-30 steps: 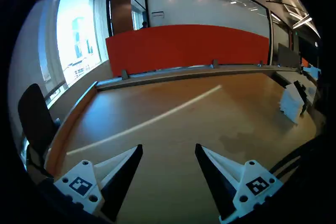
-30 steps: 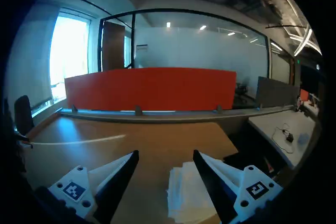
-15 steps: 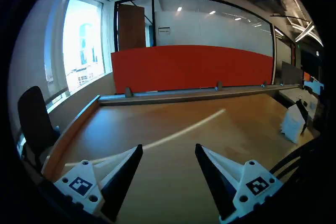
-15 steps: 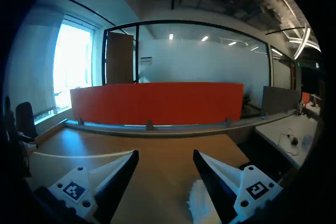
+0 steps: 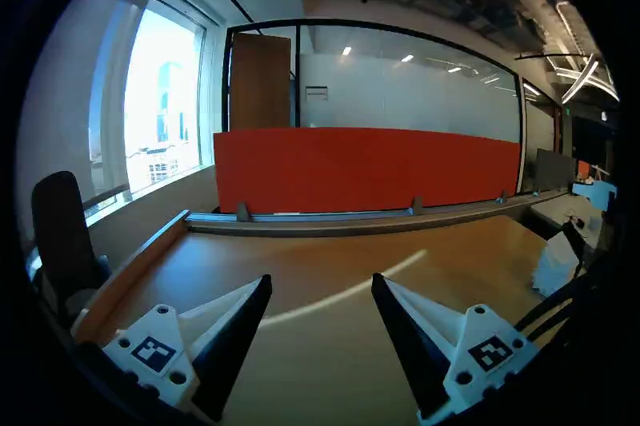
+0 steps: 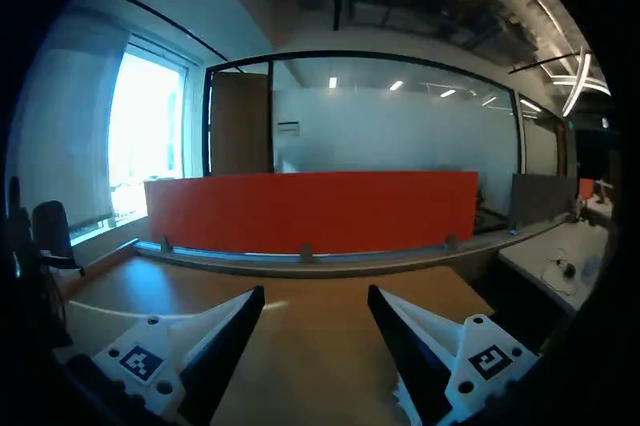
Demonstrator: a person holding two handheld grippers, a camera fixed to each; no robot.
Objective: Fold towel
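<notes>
**While both grippers are held open over the desk, a white towel lies at its right edge**

Seen in the left gripper view, the towel (image 5: pixel 556 268) is a small white heap at the far right edge of the wooden desk (image 5: pixel 240 254), well apart from the left gripper (image 5: pixel 321 277). Its folds are too small to make out. In the right gripper view, a sliver of white towel (image 6: pixel 397 396) shows at the very bottom, just beside the inner edge of the right-hand finger (image 6: pixel 428 346). Whether it touches that finger cannot be told.

The left gripper's two fingers (image 5: pixel 228 326) are spread wide, with only bare wood between them and nothing held. The right gripper (image 6: pixel 315 289) is spread just as wide and is also empty.

Both grippers point level across the desk toward its back edge. A long red screen (image 5: pixel 360 166) stands there on a grey rail (image 5: pixel 336 222). A pale streak (image 5: pixel 352 292) of light runs slantwise over the wood. By the desk's left edge is a dark chair (image 5: pixel 54 230), and beyond it a bright window (image 5: pixel 164 118). Behind the screen are a glass wall (image 5: pixel 416 94) and a brown door (image 5: pixel 260 82). Past the desk's right edge, the right gripper view shows a second desk (image 6: pixel 552 254), which is white.
</notes>
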